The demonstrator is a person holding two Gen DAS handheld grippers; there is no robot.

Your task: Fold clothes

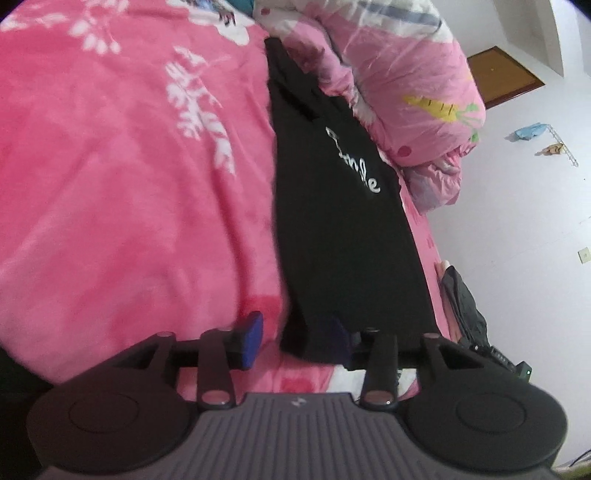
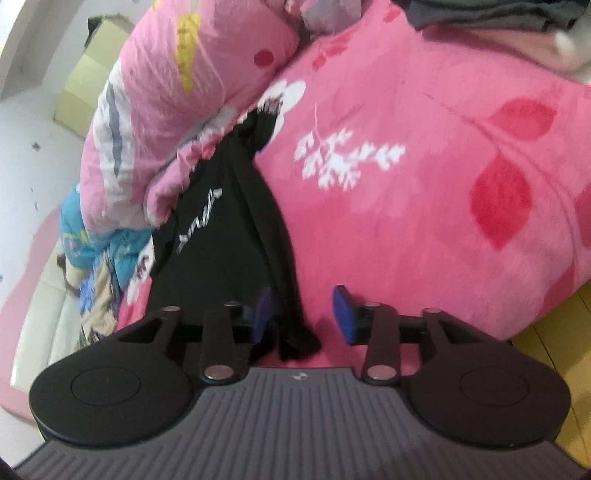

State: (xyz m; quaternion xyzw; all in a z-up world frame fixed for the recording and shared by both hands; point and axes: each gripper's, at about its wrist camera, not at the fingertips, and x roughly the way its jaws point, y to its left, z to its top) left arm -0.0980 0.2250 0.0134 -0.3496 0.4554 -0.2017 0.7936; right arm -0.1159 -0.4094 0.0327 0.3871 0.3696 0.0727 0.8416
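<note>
A black garment (image 1: 332, 221) with white script lettering lies folded into a long narrow strip on the pink flowered blanket (image 1: 129, 166). Its far end runs up beside a rolled pink quilt. My left gripper (image 1: 295, 339) is open at the strip's near end. The cloth's corner lies between the jaws, against the right pad, and the left blue pad (image 1: 252, 338) stands clear of it. In the right wrist view, the same garment (image 2: 229, 229) narrows toward my right gripper (image 2: 303, 317), which is open. A bunched corner hangs between its jaws by the left pad, and the right pad (image 2: 343, 317) touches nothing.
The rolled pink quilt (image 1: 406, 85) borders the garment along the bed's edge by a white wall (image 1: 524, 221). Dark clothing (image 1: 461, 302) hangs off the bed near the left gripper. Folded clothes (image 2: 498, 22) sit at the far right. A blue patterned bundle (image 2: 88, 240) lies left.
</note>
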